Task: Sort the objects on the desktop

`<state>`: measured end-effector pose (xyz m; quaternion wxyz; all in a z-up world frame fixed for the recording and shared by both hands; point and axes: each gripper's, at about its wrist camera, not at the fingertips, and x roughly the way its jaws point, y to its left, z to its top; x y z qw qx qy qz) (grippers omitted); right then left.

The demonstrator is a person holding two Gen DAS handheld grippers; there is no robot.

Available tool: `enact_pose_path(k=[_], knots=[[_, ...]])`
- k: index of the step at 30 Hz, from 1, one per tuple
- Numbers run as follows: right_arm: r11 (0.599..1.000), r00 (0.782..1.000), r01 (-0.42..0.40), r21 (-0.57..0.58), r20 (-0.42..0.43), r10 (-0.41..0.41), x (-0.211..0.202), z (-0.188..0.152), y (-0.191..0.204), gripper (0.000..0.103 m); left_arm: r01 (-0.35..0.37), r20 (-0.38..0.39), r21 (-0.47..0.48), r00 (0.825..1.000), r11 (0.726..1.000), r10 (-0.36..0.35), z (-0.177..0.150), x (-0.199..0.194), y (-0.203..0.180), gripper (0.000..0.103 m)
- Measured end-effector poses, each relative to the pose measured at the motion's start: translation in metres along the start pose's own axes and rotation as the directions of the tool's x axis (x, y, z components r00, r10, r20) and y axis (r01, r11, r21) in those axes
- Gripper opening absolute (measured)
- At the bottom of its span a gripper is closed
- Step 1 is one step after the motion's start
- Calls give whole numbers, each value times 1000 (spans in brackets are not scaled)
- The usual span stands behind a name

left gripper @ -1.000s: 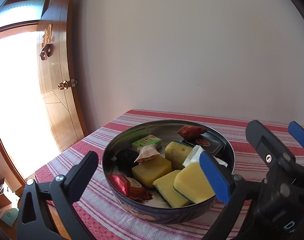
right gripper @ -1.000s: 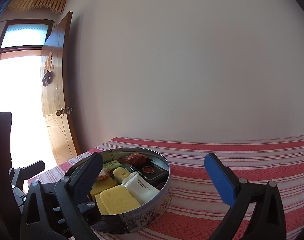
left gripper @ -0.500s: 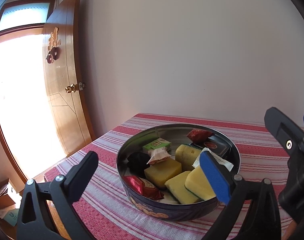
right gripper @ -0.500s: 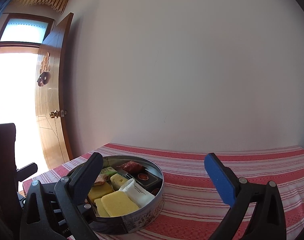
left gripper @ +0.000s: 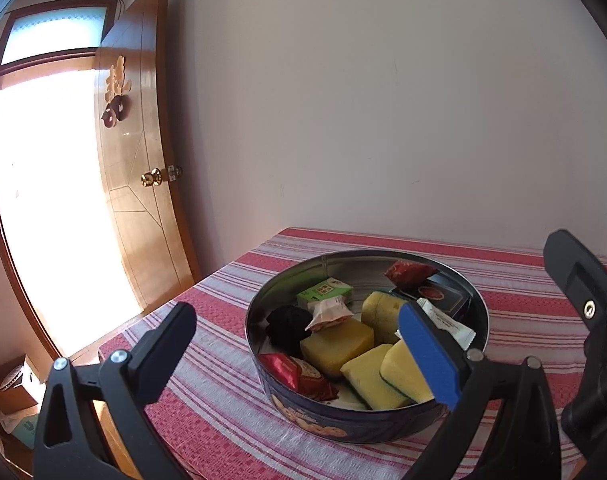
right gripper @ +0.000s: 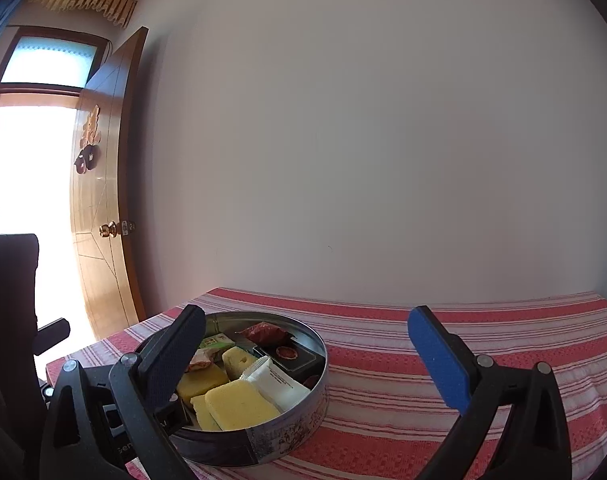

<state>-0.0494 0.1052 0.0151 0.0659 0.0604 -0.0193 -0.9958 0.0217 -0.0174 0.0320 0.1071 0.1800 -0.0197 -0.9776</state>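
A round metal tin [left gripper: 323, 424] stands on the red striped tablecloth [left gripper: 223, 420]. It holds several yellow sponges [left gripper: 337, 342], a red snack packet [left gripper: 299, 374], a green box [left gripper: 323, 292], a white sachet [left gripper: 449, 322] and a black item [left gripper: 287, 322]. The tin also shows in the right wrist view [right gripper: 287, 436]. My left gripper [left gripper: 299, 344] is open and empty, in front of the tin and above its near rim. My right gripper [right gripper: 307, 354] is open and empty, to the right of the tin.
A wooden door [left gripper: 139, 184] stands open at the left, with bright light beyond. The table's left edge [left gripper: 115, 336] is near the tin. A plain wall lies behind. Striped cloth [right gripper: 483, 344] stretches to the right. Boxes [left gripper: 11, 384] sit on the floor at left.
Both grippers have drawn back and up from the tin, which now sits lower and further right in the left view. Both stay open. The tin's contents have not moved.
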Motion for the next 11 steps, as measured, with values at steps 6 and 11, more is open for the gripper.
enact_pose_path(k=[6, 11], knots=[[1000, 1000, 6, 22, -19, -5, 2, -2, -5, 103, 13, -20, -10, 1000, 1000, -13, -1, 3, -1, 102], [999, 1000, 12, 29, -24, -12, 3, -3, -8, 103, 21, -29, -17, 999, 1000, -22, -1, 3, -1, 102]])
